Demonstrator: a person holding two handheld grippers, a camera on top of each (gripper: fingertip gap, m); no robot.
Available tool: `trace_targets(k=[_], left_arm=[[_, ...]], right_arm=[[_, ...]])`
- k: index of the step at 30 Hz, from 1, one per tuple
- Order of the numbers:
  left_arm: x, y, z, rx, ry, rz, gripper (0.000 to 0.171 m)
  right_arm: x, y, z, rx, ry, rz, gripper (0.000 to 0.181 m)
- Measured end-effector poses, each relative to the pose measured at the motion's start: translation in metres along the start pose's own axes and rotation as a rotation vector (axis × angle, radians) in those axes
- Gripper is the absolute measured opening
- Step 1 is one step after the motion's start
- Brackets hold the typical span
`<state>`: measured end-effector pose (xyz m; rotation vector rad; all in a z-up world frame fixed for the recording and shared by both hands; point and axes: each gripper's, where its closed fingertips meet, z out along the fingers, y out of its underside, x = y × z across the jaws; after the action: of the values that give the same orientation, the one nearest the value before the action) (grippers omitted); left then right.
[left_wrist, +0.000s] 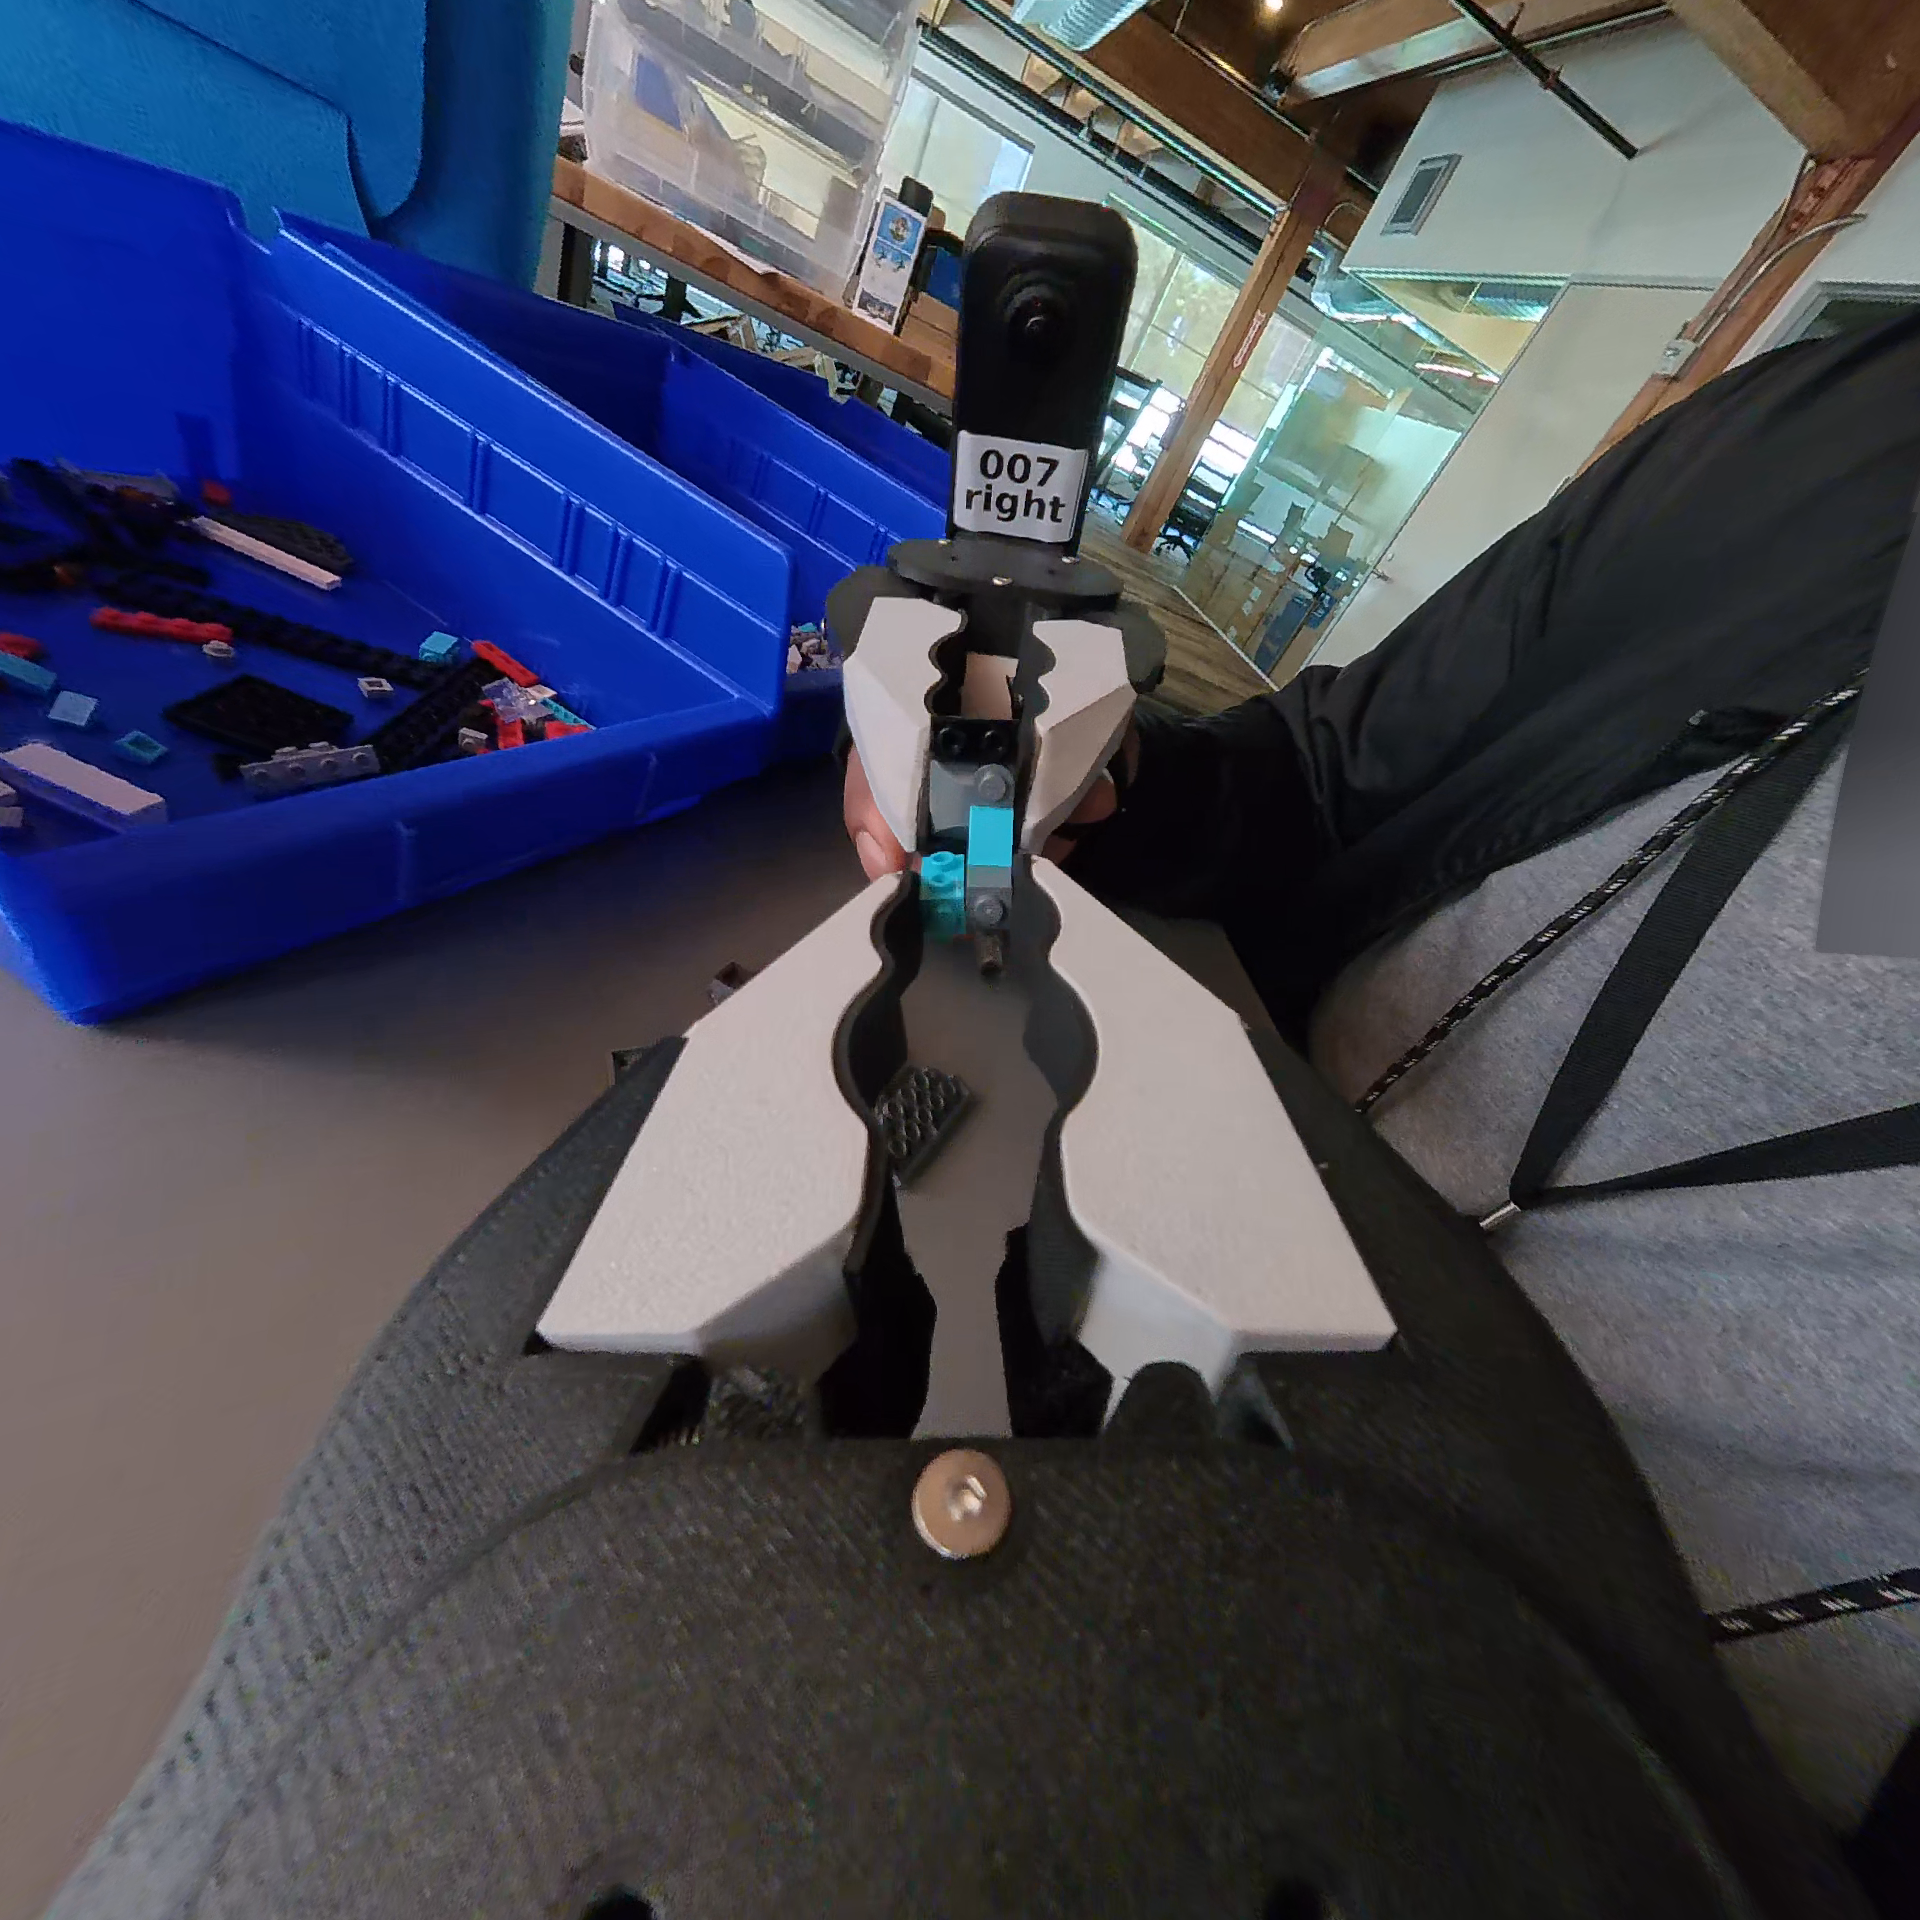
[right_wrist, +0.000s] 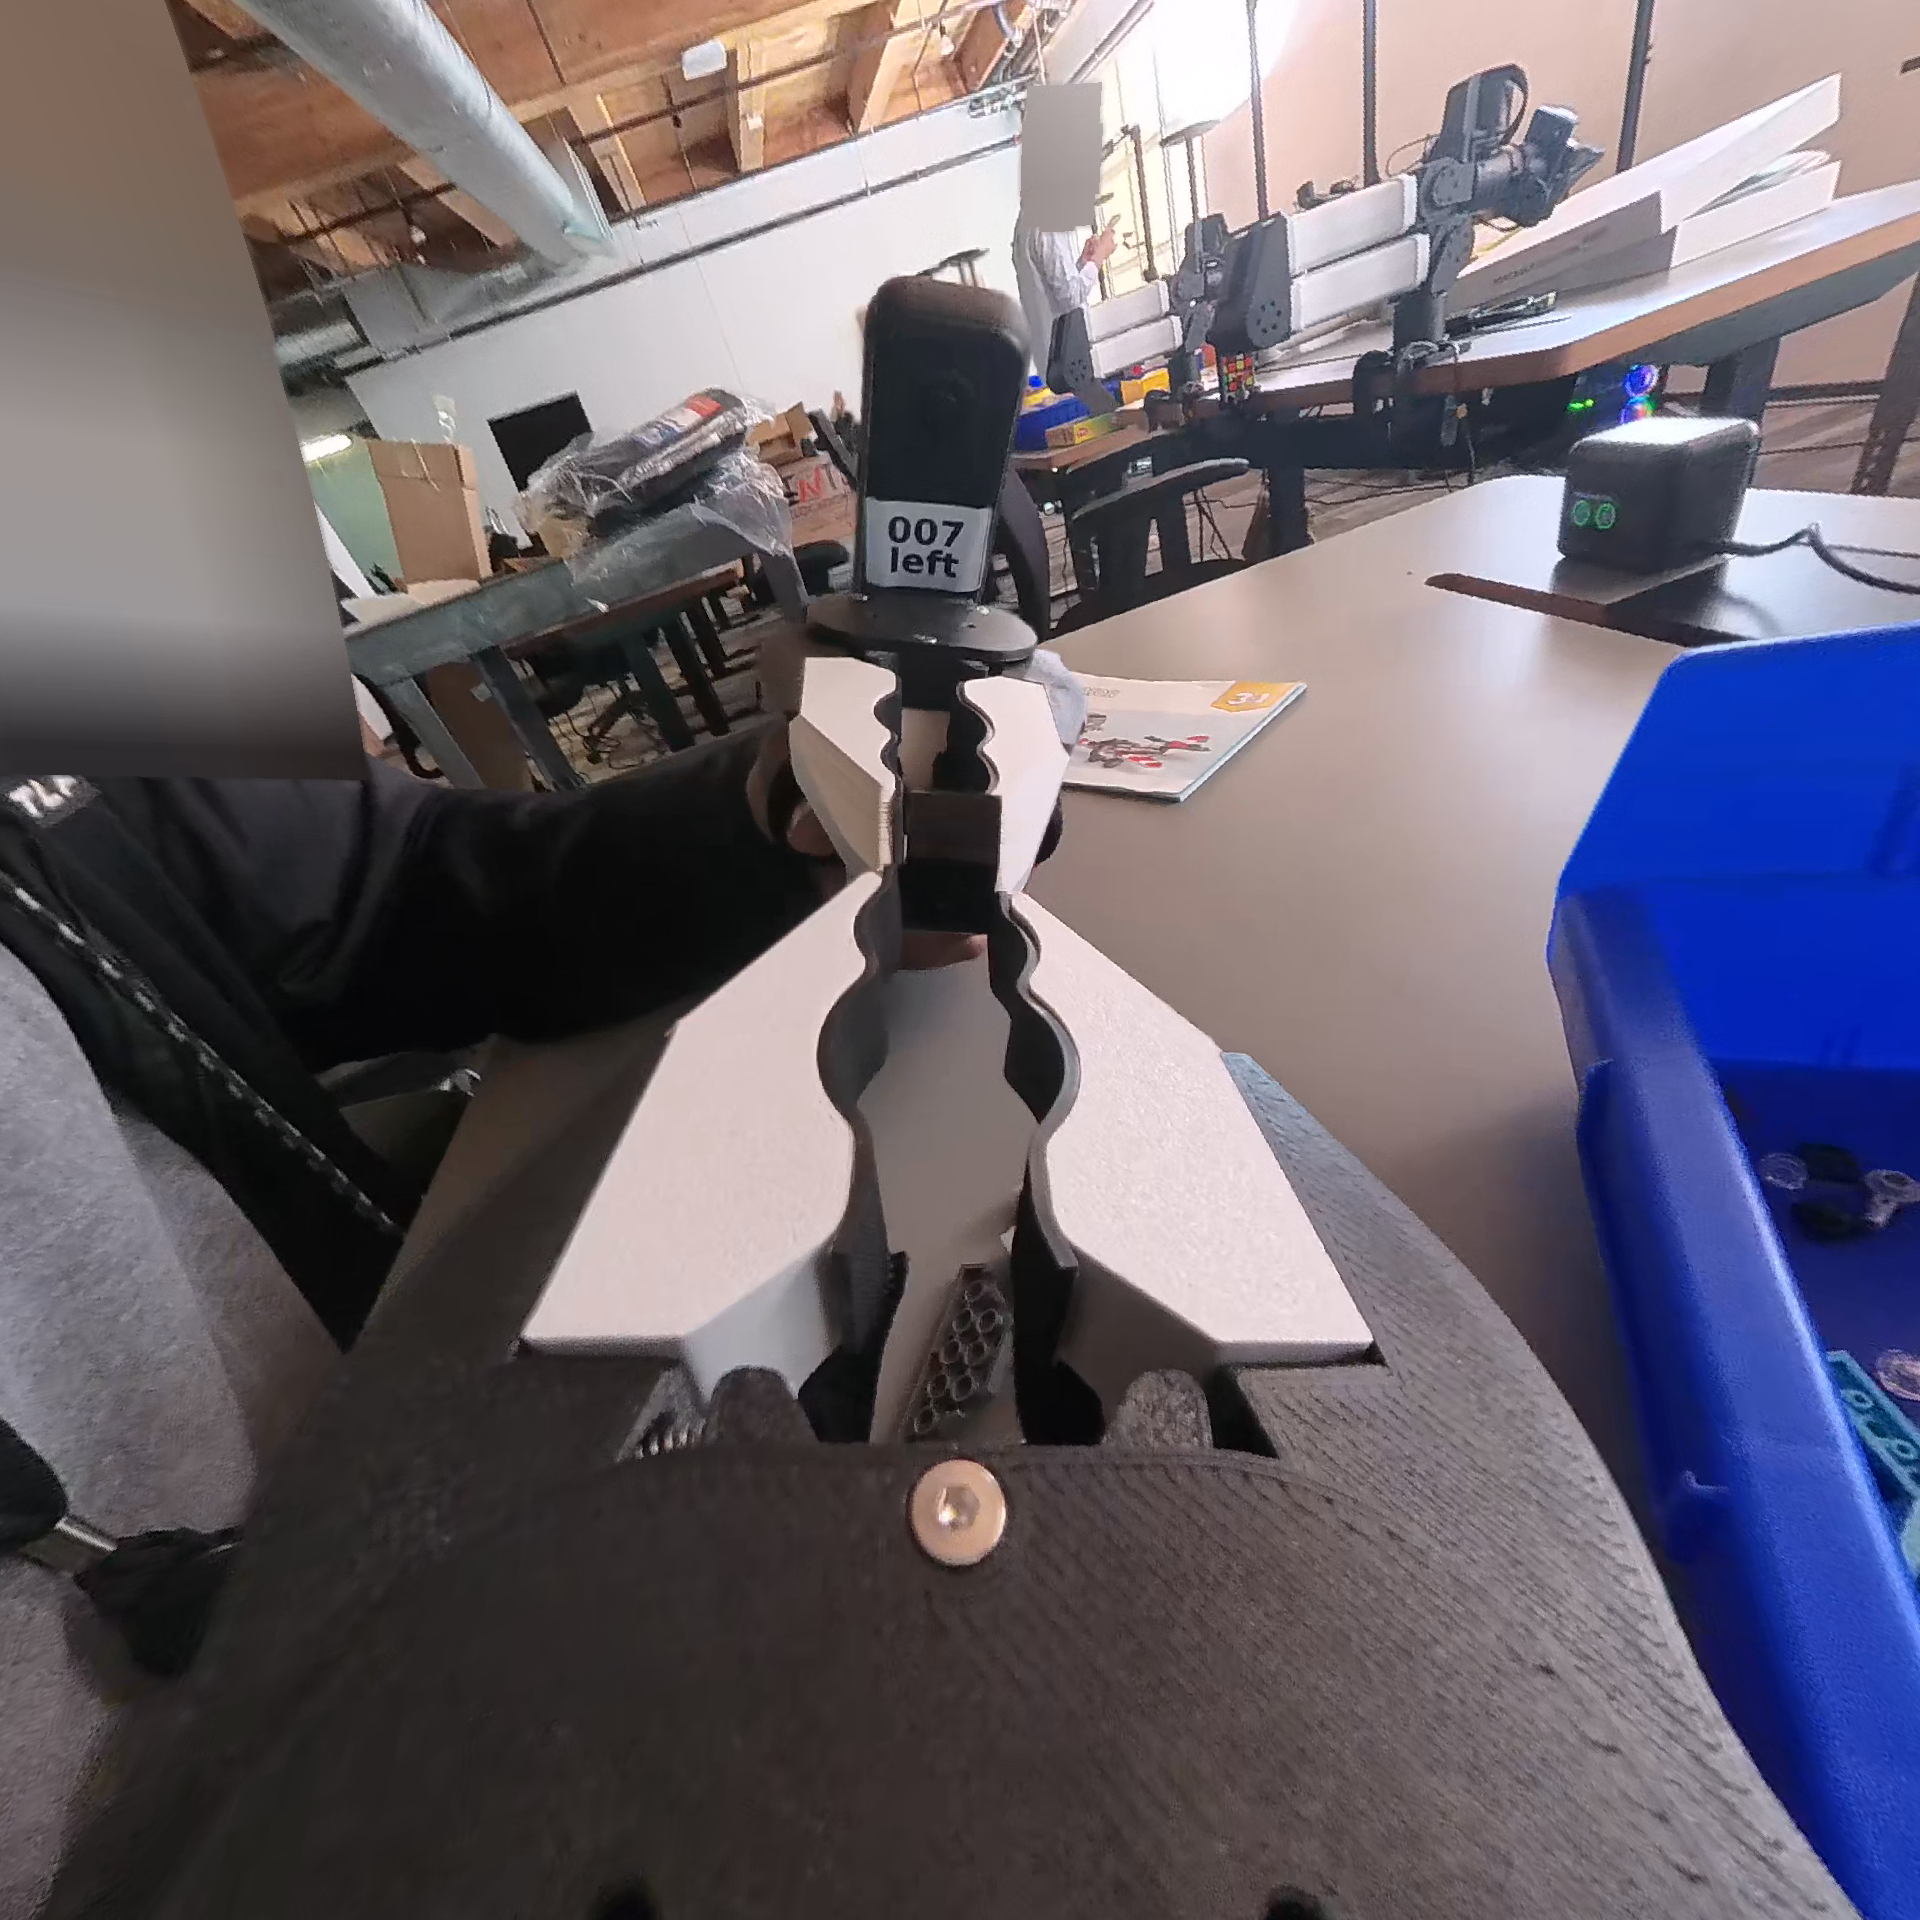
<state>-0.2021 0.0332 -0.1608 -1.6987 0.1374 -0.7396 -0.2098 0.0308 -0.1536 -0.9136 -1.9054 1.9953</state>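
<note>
A small brick assembly (left_wrist: 982, 795) of black, grey and teal pieces hangs above the grey table, held between both grippers, which face each other tip to tip. My left gripper (left_wrist: 968, 914) is shut on its near end, at the teal and grey bricks. My right gripper (left_wrist: 971, 831) is shut on its far end, at the black and grey bricks. In the right wrist view the assembly (right_wrist: 948, 868) shows only as a dark block between my right gripper (right_wrist: 943, 914) and my left gripper (right_wrist: 945, 821). A dark studded plate (left_wrist: 923, 1127) lies on the table below the fingers.
A blue bin (left_wrist: 416, 831) with several loose bricks stands on the left, with a second blue bin (left_wrist: 831, 447) behind it. In the right wrist view the bin (right_wrist: 1714, 1039) is close on the right. An instruction booklet (right_wrist: 1184, 727) and a black box (right_wrist: 1652, 488) lie farther off on the table. Less than 4 cm separates the two grippers' tips. The dark studded plate (left_wrist: 923, 1127) is about 12 centimeters from both grippers' fingertips. My right wrist view (right_wrist: 945, 1376) looks at it from another angle.
</note>
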Motion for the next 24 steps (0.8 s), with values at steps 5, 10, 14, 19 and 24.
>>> trace_targets(k=[5,10,14,19,24], left_arm=[[0.002,-0.003,-0.006,0.006,0.01,0.015,0.017],[-0.024,-0.03,-0.052,0.128,-0.096,-0.016,0.017],[-0.054,0.017,-0.045,-0.128,-0.255,-0.03,0.017],[-0.076,0.07,-0.041,-0.436,-0.411,-0.028,0.017],[-0.077,0.083,-0.042,-0.511,-0.443,-0.064,0.018]], right_arm=[[0.0,-0.005,-0.003,0.017,0.025,-0.033,0.017],[0.02,-0.032,-0.031,0.116,0.087,0.002,0.017],[0.012,-0.027,-0.024,0.109,0.036,0.023,0.017],[0.007,-0.027,-0.022,0.138,-0.02,0.057,0.017],[0.008,-0.021,-0.018,0.12,-0.02,0.07,0.017]])
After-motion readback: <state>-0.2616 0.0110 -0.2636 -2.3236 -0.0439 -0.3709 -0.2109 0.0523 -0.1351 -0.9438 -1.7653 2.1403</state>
